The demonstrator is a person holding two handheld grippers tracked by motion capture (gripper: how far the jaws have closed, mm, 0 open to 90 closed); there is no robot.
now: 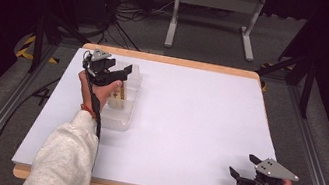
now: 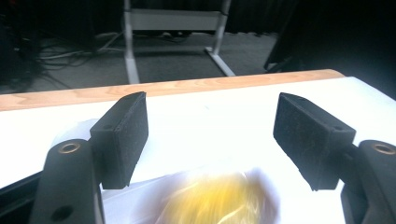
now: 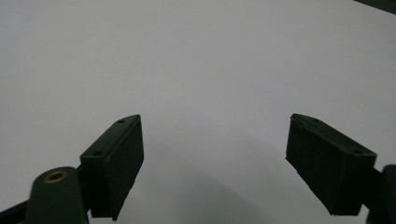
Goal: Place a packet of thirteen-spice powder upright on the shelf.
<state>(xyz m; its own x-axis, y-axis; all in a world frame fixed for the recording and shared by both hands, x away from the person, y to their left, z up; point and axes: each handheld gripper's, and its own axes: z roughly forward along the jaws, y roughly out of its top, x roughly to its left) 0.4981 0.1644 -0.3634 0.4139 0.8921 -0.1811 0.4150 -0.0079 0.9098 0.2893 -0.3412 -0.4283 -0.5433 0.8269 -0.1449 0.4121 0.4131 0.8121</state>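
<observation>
Left claw (image 1: 123,72) wide open, empty, above clear plastic tub (image 1: 120,118) w/ yellow packet (image 2: 219,200) at worktop (image 1: 187,126) left. Right claw (image 1: 243,169) open, empty, near right corner. Packet prob. light, crinkly; grip mid-body.

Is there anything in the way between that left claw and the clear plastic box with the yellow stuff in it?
Nothing visible. The left gripper hangs open right over the clear box, its jaws spread wide, with the yellow contents just below them.
</observation>
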